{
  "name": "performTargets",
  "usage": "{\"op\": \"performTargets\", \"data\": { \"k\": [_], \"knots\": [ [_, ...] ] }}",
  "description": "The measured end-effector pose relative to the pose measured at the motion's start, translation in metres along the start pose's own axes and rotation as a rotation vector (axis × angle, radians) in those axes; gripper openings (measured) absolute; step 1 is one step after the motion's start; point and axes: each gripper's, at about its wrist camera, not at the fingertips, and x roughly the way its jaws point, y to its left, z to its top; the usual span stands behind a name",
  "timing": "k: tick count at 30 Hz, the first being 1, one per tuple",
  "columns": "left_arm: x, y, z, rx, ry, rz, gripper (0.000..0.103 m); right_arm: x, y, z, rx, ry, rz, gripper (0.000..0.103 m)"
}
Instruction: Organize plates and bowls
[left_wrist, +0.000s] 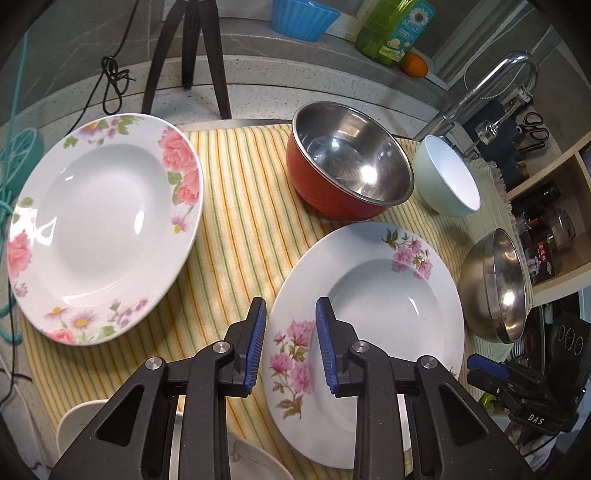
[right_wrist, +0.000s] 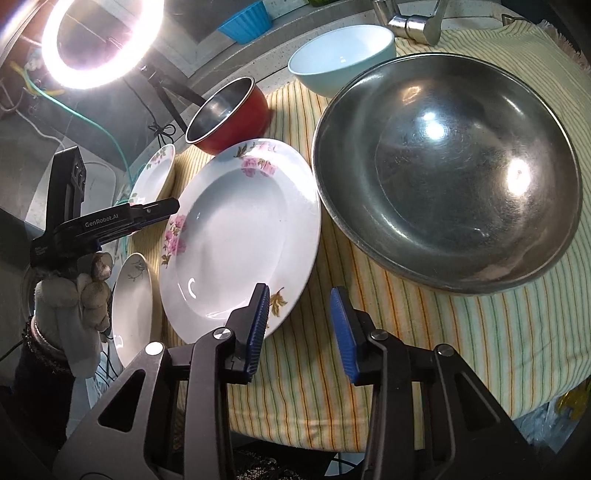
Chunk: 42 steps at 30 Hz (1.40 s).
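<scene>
My left gripper (left_wrist: 290, 345) parted and empty over the near rim of the pink-flowered plate (left_wrist: 369, 332), red bowl (left_wrist: 343, 173) ahead, my right gripper (right_wrist: 301, 332) parted, empty, steel bowl (right_wrist: 447, 184) just beyond.

Both wrist cams: shared floral plate (left_wrist: 369, 332)

At centre frame you had a woven striped cloth (left_wrist: 236, 229), matt. The floral plates (left_wrist: 105, 225) looked like glossy glazed ceramic. At right, the steel bowl (right_wrist: 447, 177) was scuffed metal, and the red bowl (left_wrist: 349, 164) had a shiny metal lining.
</scene>
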Motion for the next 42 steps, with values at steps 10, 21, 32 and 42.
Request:
{"op": "performTargets", "data": {
  "k": [10, 21, 32, 42],
  "knots": [
    [0.008, 0.002, 0.003, 0.005, 0.021, -0.007, 0.022, 0.011, -0.004, 0.005, -0.003, 0.021, 0.007, 0.032],
    [0.009, 0.005, 0.003, 0.012, 0.029, -0.018, 0.022, 0.013, 0.001, 0.005, -0.039, 0.035, 0.006, 0.020],
    [0.006, -0.001, -0.008, 0.012, 0.031, -0.011, 0.022, 0.013, 0.002, 0.005, -0.061, 0.039, 0.004, 0.020],
    [0.002, -0.006, -0.025, 0.002, 0.036, -0.007, 0.022, 0.016, 0.007, 0.003, -0.084, 0.042, 0.005, 0.020]
  ]
}}
